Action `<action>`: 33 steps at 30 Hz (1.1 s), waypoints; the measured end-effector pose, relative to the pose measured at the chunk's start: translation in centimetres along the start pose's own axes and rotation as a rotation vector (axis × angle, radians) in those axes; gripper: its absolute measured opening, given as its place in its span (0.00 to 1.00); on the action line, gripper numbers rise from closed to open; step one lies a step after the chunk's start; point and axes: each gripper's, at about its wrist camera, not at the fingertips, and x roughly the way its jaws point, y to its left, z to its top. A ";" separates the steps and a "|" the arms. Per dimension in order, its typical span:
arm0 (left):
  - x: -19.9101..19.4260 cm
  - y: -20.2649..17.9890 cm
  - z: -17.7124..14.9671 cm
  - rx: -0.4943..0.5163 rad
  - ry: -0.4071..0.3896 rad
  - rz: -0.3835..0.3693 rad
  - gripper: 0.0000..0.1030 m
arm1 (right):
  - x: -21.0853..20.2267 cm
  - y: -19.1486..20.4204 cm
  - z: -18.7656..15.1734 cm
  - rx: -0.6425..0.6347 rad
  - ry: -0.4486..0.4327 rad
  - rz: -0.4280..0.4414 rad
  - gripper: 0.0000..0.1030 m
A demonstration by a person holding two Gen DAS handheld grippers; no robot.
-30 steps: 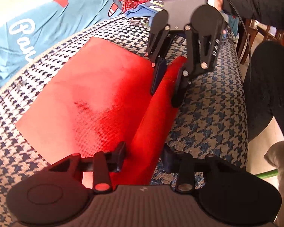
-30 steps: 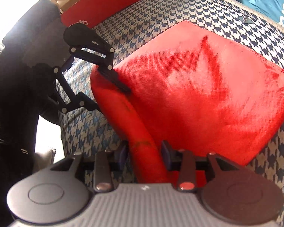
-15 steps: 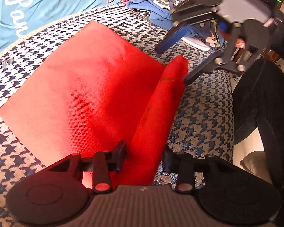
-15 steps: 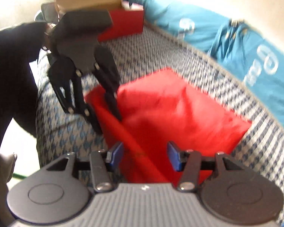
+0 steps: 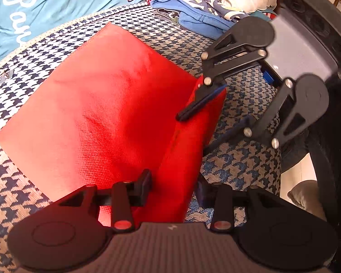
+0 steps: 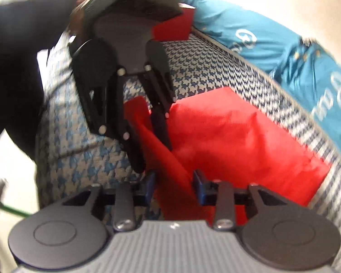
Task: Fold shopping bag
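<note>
A red shopping bag (image 5: 102, 104) (image 6: 238, 141) lies flat on a houndstooth cushion. Its near edge is rolled into a raised fold (image 5: 181, 159) (image 6: 170, 166). My left gripper (image 5: 172, 185) (image 6: 153, 155) is shut on one end of that fold, which fills the gap between its fingers. My right gripper (image 6: 174, 182) (image 5: 193, 134) is at the other end with the fold between its fingers. Its jaws are closing and the fabric fills the gap. The two grippers face each other along the fold.
The houndstooth cushion (image 5: 238, 163) (image 6: 79, 159) drops off to the floor beside the fold. Teal fabric with white lettering (image 5: 45, 6) (image 6: 307, 68) lies behind the bag. A pile of clothes (image 5: 204, 6) and a red box (image 6: 172, 28) sit at the cushion's ends. A person's dark leg (image 5: 329, 159) is close.
The right gripper let go of the fold, opened and lifted off, then came back down over its end with the jaws narrowing. The left gripper kept its hold and barely moved.
</note>
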 end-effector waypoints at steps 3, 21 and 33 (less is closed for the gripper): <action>-0.4 -0.9 -0.5 0.008 0.001 0.043 0.37 | -0.1 -1.2 -0.2 0.056 -0.021 0.048 0.25; -3.3 -1.6 -1.6 0.027 -0.051 0.203 0.44 | 1.5 -3.5 -0.3 0.166 -0.040 0.097 0.26; -3.6 -2.9 -0.6 0.086 -0.096 0.137 0.52 | 1.8 -3.4 -0.4 0.164 -0.039 0.082 0.29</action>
